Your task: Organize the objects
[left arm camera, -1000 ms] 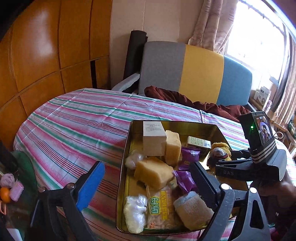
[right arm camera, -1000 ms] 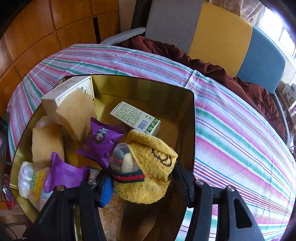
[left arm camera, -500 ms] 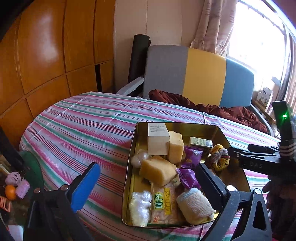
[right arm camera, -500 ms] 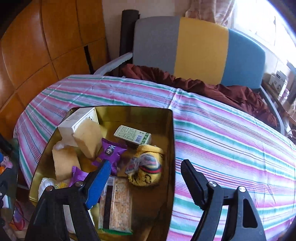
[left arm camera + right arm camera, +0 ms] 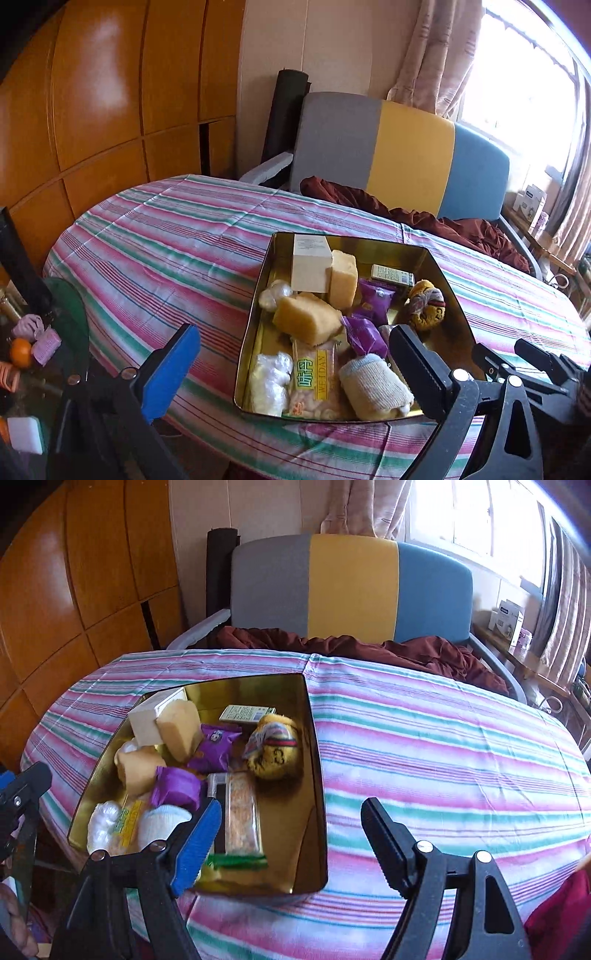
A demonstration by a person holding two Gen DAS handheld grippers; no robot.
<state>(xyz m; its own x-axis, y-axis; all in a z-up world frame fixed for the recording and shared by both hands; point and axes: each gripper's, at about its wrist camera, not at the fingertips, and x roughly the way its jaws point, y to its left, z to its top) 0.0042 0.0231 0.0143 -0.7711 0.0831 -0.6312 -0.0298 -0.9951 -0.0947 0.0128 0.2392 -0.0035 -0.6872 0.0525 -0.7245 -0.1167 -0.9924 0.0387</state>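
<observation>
A gold tin [image 5: 254,314] sits on the striped table, filled with several items. Among them are a yellow knitted bundle [image 5: 426,304], a white box [image 5: 310,266], yellow sponge blocks [image 5: 306,321], purple packets [image 5: 375,299], a rolled grey sock [image 5: 373,387] and a snack packet [image 5: 314,380]. My left gripper [image 5: 295,369] hovers open before the tin's near edge, nothing between its fingers. In the right wrist view the tin [image 5: 316,775] lies left of centre, and the knitted bundle [image 5: 275,749] rests loose inside it. My right gripper [image 5: 291,840] is open and empty over the tin's near right corner.
The striped tablecloth [image 5: 443,757] stretches wide to the right of the tin. Behind the table stand a grey, yellow and blue chair [image 5: 399,155] and a dark red cloth [image 5: 424,653]. Small clutter [image 5: 29,343] lies low at the left beside a wooden panel wall [image 5: 92,110].
My right gripper opened, left the yellow knitted bundle in the tin, and drew back and up. The left gripper backed away a little from the tin.
</observation>
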